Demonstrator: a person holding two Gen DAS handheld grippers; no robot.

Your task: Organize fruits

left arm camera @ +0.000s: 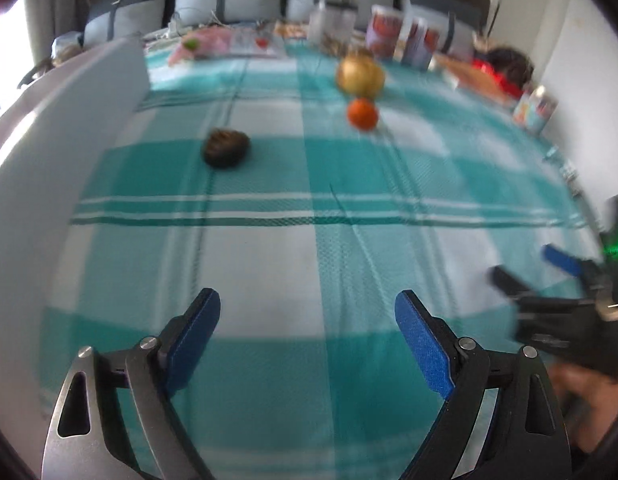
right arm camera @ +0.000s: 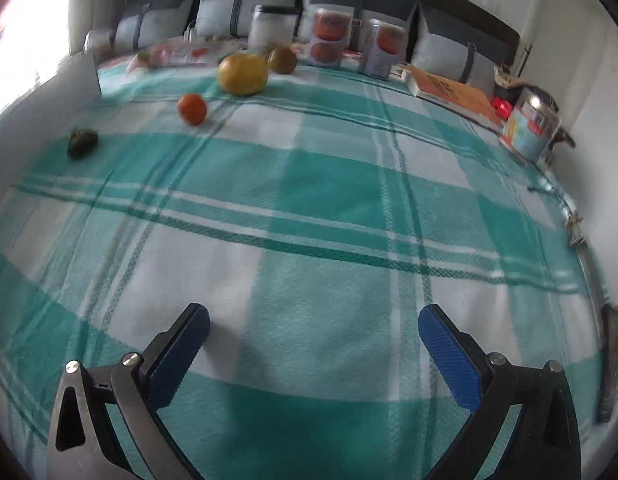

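Note:
Fruits lie on a teal checked cloth [left arm camera: 269, 272]. A dark brown fruit [left arm camera: 227, 148] sits left of centre, also in the right wrist view [right arm camera: 82, 143]. A small orange fruit [left arm camera: 362, 113] [right arm camera: 192, 109] lies in front of a large yellow fruit [left arm camera: 360, 74] [right arm camera: 243, 73]. A smaller green-brown fruit [right arm camera: 282, 59] lies behind that. My left gripper [left arm camera: 309, 320] is open and empty, well short of the fruits. My right gripper [right arm camera: 315, 332] is open and empty; it also shows at the right edge of the left wrist view [left arm camera: 525, 268].
A white board [left arm camera: 61, 136] stands along the left side. Jars and printed cans [right arm camera: 327, 36] line the back edge before grey cushions [right arm camera: 237, 8]. An orange book [right arm camera: 449, 88] and a colourful tin [right arm camera: 529, 128] sit at the right, by the wall.

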